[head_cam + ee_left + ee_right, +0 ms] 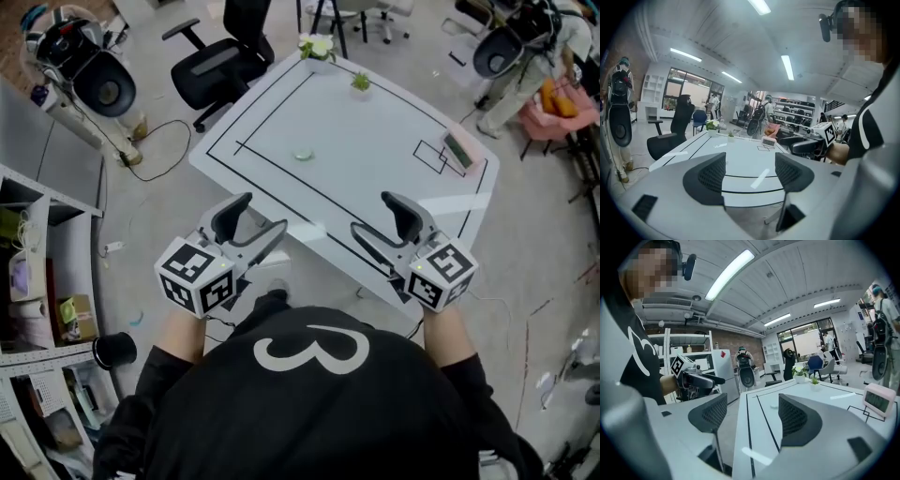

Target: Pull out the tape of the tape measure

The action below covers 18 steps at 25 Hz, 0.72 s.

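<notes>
A small round pale-green thing, apparently the tape measure (302,155), lies on the white table (375,131) inside its black outline, left of the middle. It shows as a small disc (774,406) in the right gripper view. My left gripper (263,212) hangs open at the table's near-left corner, well short of the tape measure. At the near edge further right, my right gripper (371,213) is open too. Nothing sits between either pair of jaws. Each gripper view shows the other gripper: the right gripper (811,143) and the left gripper (696,378).
A pink clock (458,150) stands in a small marked box at the table's right. A flower pot (319,47) and a small plant (360,82) stand at the far edge. A black office chair (220,61) is beyond the left corner; shelves (37,281) line the left.
</notes>
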Motion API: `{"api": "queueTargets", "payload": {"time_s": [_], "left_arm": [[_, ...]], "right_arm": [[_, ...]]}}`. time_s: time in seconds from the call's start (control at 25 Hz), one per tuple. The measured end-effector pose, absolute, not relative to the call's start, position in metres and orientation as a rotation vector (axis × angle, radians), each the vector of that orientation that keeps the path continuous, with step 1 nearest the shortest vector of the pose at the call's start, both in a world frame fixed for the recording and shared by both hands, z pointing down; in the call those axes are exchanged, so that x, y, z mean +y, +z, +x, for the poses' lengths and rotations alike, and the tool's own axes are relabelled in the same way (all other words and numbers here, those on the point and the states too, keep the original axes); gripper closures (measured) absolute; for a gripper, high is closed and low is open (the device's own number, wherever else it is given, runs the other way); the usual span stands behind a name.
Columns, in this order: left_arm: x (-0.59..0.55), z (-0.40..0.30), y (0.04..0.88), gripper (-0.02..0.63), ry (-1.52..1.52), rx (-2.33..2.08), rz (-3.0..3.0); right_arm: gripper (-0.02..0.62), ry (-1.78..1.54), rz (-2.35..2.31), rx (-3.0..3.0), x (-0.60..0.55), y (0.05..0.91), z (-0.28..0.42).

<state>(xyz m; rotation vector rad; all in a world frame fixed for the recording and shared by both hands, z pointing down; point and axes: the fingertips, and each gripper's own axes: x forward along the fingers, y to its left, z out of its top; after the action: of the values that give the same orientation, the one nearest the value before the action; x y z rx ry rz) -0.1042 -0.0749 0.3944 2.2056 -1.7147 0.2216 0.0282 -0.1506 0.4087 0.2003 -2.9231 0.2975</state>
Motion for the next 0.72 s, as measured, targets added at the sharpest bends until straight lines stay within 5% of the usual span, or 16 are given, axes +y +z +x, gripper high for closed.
{"api": "queueTargets", "payload": {"time_s": [0.72], "left_arm": [[-0.209, -0.184, 0.459, 0.295, 0.583, -1.194, 2.547]], "right_arm": [[0.264, 0.493, 0.645, -2.787, -0.231, 0.442, -0.040]]}}
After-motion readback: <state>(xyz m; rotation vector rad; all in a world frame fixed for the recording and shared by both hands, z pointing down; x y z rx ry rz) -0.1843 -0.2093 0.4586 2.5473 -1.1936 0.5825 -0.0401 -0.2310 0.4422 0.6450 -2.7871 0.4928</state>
